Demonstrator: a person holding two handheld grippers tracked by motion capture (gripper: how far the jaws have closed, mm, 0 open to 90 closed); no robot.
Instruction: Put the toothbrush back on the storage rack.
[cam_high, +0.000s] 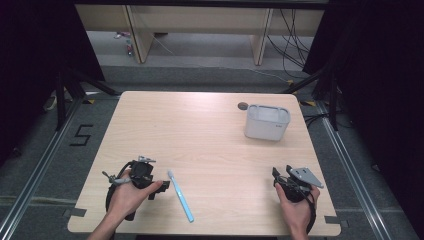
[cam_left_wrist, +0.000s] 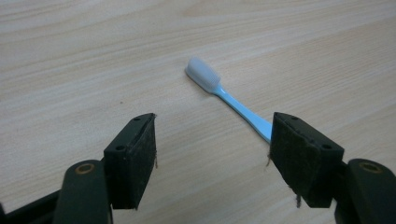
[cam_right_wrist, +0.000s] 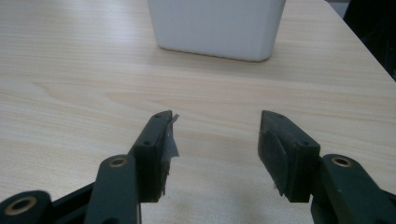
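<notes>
Pale wood grain ran across the table (cam_high: 210, 135), which stood on a grey floor with dark curtains to either side and desk legs and loose cables beyond its far edge. From the high view, the left gripper (cam_high: 162, 186) sat low at the near left corner in the person's left hand (cam_high: 127, 197), and the toothbrush (cam_high: 180, 195) lay flat just beside it, bristle end pointing away from the person and its blue handle slanting back toward the near edge. The right gripper (cam_high: 276, 175) rested at the near right corner in the right hand (cam_high: 296, 210), well apart from the brush.

Only the left gripper view made the brush's detail plain: the toothbrush (cam_left_wrist: 219, 91) had a white head, and its handle ran behind the right-hand jaw, whether touching it or merely passing behind I could not tell. The left gripper (cam_left_wrist: 212, 140) stood with its jaws spread wide and nothing pinched between them.

In the right gripper view, the right gripper (cam_right_wrist: 215, 140) was likewise spread, with bare wood in the gap, and it looked straight toward the white container (cam_right_wrist: 217, 28). The high view placed that white container (cam_high: 267, 122) at the far right of the table, with a small dark disc (cam_high: 243, 105) just beside its far left corner. Nothing lay between either gripper and what it faced.
</notes>
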